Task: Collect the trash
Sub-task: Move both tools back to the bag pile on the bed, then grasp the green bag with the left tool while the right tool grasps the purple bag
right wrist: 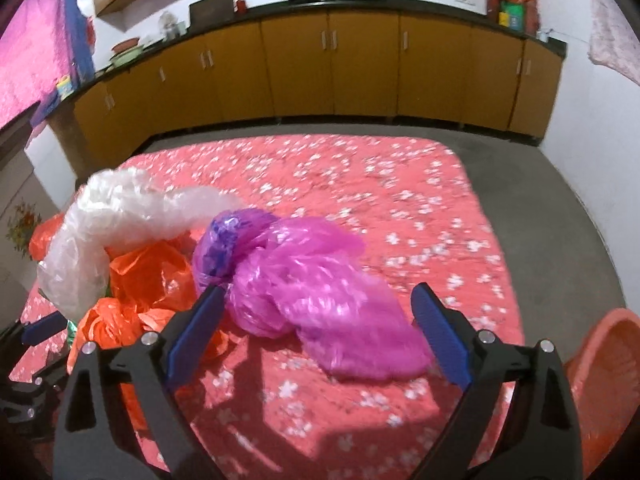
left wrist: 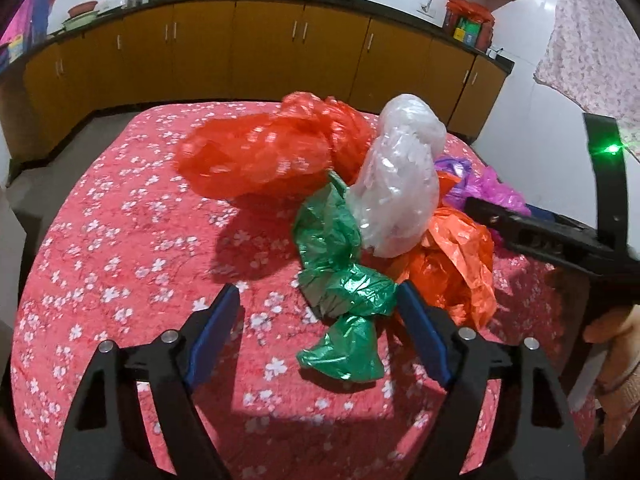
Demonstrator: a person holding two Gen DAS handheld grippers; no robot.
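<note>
Crumpled plastic bags lie on a red flowered tablecloth point(left wrist: 120, 240). In the left wrist view I see a green bag point(left wrist: 340, 272), a clear bag point(left wrist: 396, 184), an orange bag point(left wrist: 460, 264), a red bag point(left wrist: 272, 152) and a purple bag point(left wrist: 492, 188). My left gripper point(left wrist: 318, 300) is open, its jaws on either side of the green bag. In the right wrist view my right gripper point(right wrist: 320, 304) is open around the purple bag point(right wrist: 312, 292), with the orange bag point(right wrist: 148, 280) and clear bag point(right wrist: 104, 232) to its left.
An orange basket point(right wrist: 608, 380) stands by the table's near right edge. The right gripper's body point(left wrist: 560, 236) reaches in from the right of the left view. Yellow cabinets point(left wrist: 260, 48) with a dark counter run along the far wall beyond a grey floor point(right wrist: 560, 208).
</note>
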